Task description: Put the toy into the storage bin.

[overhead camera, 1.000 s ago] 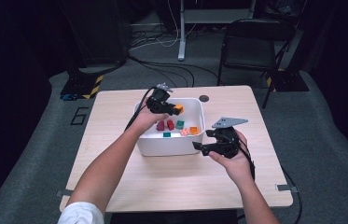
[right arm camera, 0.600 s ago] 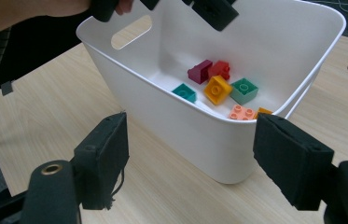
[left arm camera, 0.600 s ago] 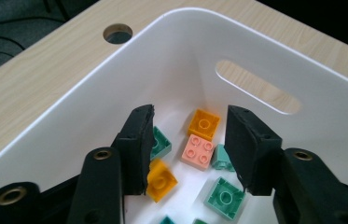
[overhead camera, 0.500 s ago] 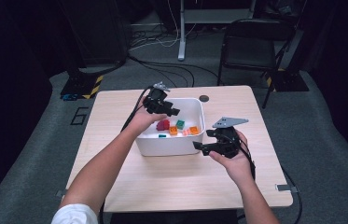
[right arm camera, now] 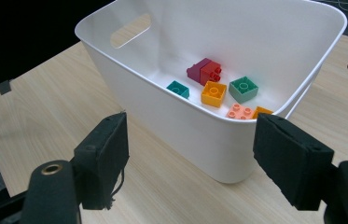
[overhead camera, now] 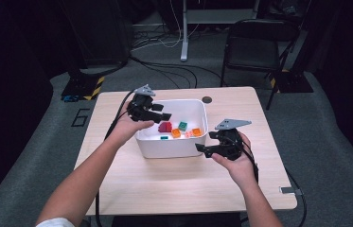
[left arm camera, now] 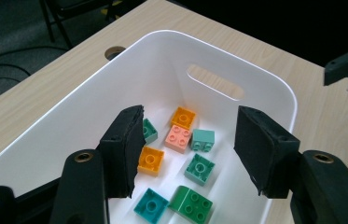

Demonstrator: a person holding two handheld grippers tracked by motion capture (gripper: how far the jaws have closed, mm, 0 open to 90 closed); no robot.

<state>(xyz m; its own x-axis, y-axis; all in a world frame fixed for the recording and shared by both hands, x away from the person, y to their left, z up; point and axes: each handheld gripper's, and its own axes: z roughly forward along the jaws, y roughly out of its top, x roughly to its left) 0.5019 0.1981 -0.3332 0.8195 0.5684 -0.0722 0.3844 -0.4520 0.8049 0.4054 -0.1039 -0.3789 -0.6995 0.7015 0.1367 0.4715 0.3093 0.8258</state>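
Observation:
A white bin [overhead camera: 172,153] stands mid-table with several toy bricks in it: a dark red one [overhead camera: 165,126], a green one [overhead camera: 182,126] and an orange one [overhead camera: 176,133]. My left gripper [overhead camera: 164,115] hovers over the bin's left rim. Its jaws have just been opening and nothing is between them. In the left gripper view the left gripper [left arm camera: 188,149] looks down on an orange brick [left arm camera: 150,160], a pink brick [left arm camera: 177,138] and a teal brick [left arm camera: 150,206]. My right gripper [overhead camera: 201,150] is open beside the bin's near right corner, and in its own view the right gripper [right arm camera: 190,154] faces the bin wall [right arm camera: 162,107].
The wooden table [overhead camera: 174,189] has a round cable hole [overhead camera: 207,100] behind the bin. A black chair [overhead camera: 252,52] stands beyond the far right corner. Cables trail from both grippers off the table.
My left gripper has drawn back from over the bin toward its left rim and its jaws have spread apart. The right gripper has kept still.

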